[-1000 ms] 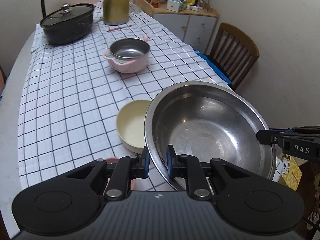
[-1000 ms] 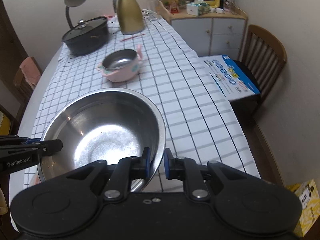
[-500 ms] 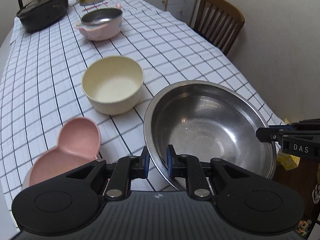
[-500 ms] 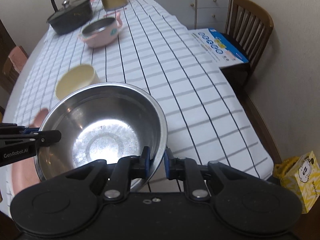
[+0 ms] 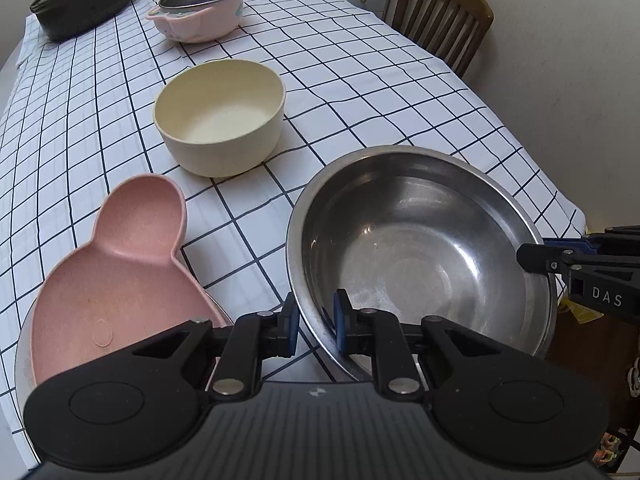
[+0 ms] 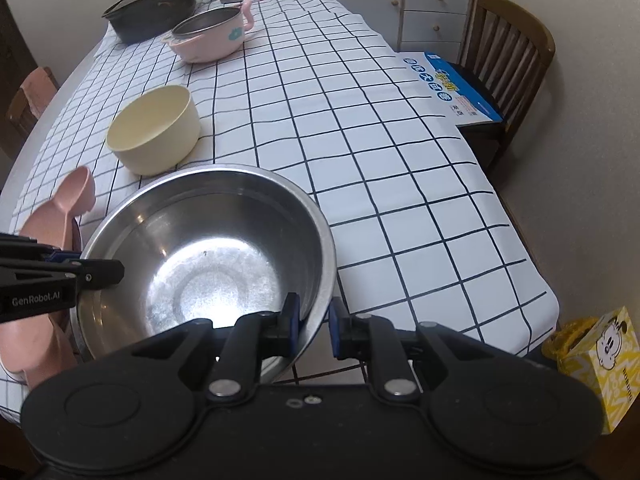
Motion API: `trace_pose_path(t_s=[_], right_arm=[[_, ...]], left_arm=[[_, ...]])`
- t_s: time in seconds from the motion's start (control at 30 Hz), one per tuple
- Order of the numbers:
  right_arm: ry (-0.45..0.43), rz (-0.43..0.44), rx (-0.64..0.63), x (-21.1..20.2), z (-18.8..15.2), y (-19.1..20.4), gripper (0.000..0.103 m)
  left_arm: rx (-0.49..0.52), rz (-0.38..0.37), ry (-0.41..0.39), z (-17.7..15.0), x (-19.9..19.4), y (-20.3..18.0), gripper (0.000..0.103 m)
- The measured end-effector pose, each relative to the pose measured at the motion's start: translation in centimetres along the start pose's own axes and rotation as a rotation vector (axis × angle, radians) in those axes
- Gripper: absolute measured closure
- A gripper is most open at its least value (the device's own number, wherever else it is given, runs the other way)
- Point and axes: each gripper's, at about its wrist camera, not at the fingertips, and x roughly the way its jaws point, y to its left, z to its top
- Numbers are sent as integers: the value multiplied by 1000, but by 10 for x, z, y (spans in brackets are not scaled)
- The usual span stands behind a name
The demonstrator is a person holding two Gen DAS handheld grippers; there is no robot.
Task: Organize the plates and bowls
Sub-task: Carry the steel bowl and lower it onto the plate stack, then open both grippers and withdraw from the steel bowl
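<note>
L gripper [image 5: 314, 322] + R gripper [image 6: 310, 326] each clamp opposite rims of large round steel bowl [image 5: 420, 248] | held over bench edge, w/ two grips likely for balance | pink bear-shaped plate [image 5: 120, 272] beside it

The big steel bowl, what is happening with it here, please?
A person holds the large steel bowl with both grippers: the left gripper and the right gripper each clamp its rim on opposite sides. It is at the near end of the checked tablecloth, beside the pink plate and cream bowl.
</note>
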Motion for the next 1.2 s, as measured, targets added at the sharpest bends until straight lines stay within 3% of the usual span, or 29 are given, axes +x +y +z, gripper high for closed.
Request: trace_pose_path(t_s=[0.37,0.83,1.07,1.2], right_arm=[[-4,4,14,6,-2,-5,87],[2,18,35,-6,5,-4,76],[-8,36,5,-18,12,6,65],[-12,43,-6,-24,19,12,63]], left_arm=[[-1,-4,7,0,6,0,87],[-3,-35,34,-4,5,2,85],[2,-37,6,-3,-8,4,69],[11,-42,-19,0,-21,5,65]])
